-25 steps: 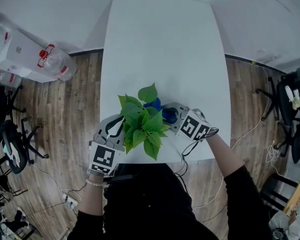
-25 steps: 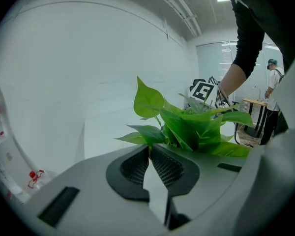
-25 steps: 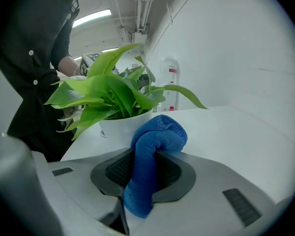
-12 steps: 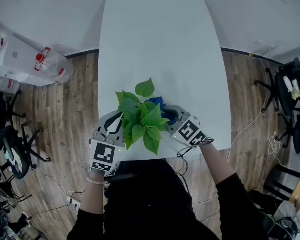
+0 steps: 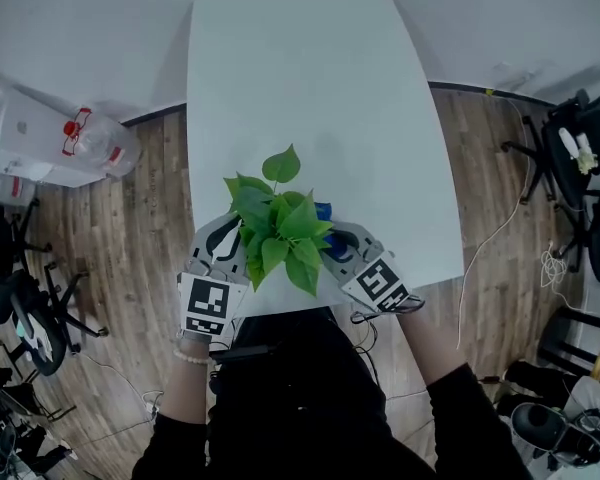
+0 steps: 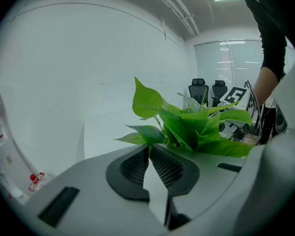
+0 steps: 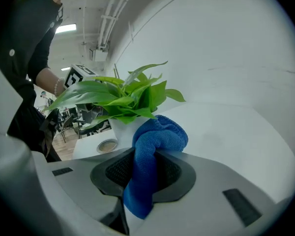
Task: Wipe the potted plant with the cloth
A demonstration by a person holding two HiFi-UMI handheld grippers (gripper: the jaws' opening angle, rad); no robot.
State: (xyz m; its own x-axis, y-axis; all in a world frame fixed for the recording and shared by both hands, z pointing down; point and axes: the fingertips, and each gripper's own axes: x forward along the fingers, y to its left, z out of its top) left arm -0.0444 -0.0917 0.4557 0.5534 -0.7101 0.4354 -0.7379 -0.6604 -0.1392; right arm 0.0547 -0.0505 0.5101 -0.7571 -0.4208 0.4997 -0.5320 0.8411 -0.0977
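A leafy green potted plant (image 5: 278, 230) stands near the front edge of the white table (image 5: 310, 88). Its white pot (image 7: 119, 130) shows in the right gripper view. My left gripper (image 5: 228, 248) is at the plant's left, its tip under the leaves. In the left gripper view this gripper (image 6: 149, 149) is shut, and a green leaf stalk (image 6: 150, 145) seems pinched at the tips. My right gripper (image 5: 342, 251) sits at the plant's right front, shut on a bunched blue cloth (image 7: 160, 134). The cloth (image 5: 330, 250) lies close below the lower leaves (image 7: 123, 100).
A small round disc (image 7: 107, 145) lies on the table beside the pot. White boxes and a red-capped plastic bottle (image 5: 90, 138) stand on the floor at the left. Office chairs (image 5: 580, 158) are at the right, more chairs (image 5: 10, 298) at the left.
My right gripper has rolled and drawn back with the cloth, from the plant's right side toward its near right. The left gripper has stayed put.
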